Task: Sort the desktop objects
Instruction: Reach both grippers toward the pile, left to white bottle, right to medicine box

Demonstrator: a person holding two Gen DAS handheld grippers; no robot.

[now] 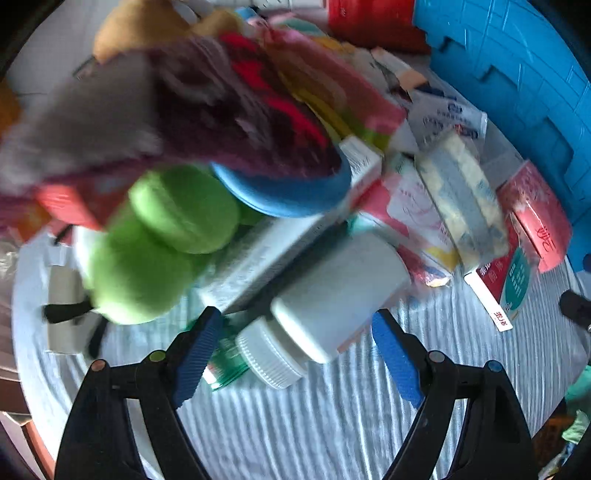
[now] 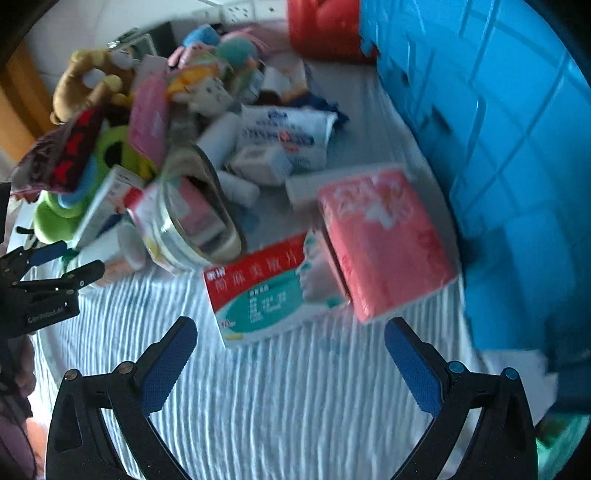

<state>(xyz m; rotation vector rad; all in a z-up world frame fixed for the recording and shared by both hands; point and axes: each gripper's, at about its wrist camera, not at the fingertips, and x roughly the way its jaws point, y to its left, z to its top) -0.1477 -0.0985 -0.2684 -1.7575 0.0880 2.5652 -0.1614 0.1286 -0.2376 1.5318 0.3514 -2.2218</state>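
Note:
A white pill bottle [image 1: 332, 295] lies on its side on the striped cloth, its ribbed cap toward me. My left gripper [image 1: 295, 354] is open, its blue pads on either side of the bottle's cap end, apart from it. A green plush toy [image 1: 162, 240] and a long white box [image 1: 266, 254] lie just beyond. My right gripper [image 2: 291, 354] is open and holds nothing, just short of a red and teal medicine box [image 2: 266, 291] and a pink tissue pack [image 2: 384, 240]. The left gripper [image 2: 48, 273] shows at that view's left edge.
A blue plastic basket [image 2: 498, 166] stands along the right, a red container [image 2: 325, 26] behind it. Plush toys [image 2: 92, 81], a tape roll [image 2: 207, 210], a white wipes pack [image 2: 284, 136] and small boxes are piled across the back. Striped cloth [image 2: 295, 406] covers the near table.

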